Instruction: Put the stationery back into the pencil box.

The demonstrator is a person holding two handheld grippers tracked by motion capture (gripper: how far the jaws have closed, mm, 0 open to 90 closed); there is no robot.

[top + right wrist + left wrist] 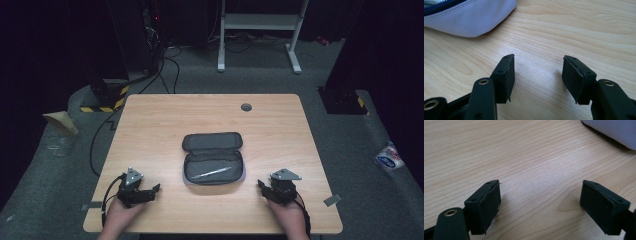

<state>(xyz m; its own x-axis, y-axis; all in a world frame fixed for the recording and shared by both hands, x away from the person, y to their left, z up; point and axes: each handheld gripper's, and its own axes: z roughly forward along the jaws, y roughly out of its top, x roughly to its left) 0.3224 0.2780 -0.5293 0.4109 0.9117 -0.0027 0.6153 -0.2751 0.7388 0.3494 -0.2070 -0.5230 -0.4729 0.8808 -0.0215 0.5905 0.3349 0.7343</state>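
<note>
my left gripper [156,189] and right gripper [260,184] rested on table [150,125], jaws spread, empty; open pencil case [213,157] with pen [210,173] lay between.

The one obstacle on the counter [150,125] was an open zip pouch [212,157] lying at its middle, lid flap folded back toward the far side, with a pen [210,173] resting inside the near half. Bare wood lay between the pouch and the left tool [156,189], and likewise between it and the right tool [260,184]. Each tool's jaws stood spread over bare wood with nothing between them. The far half of the counter lay free except for a small round grommet [246,107] near the far edge.
</note>
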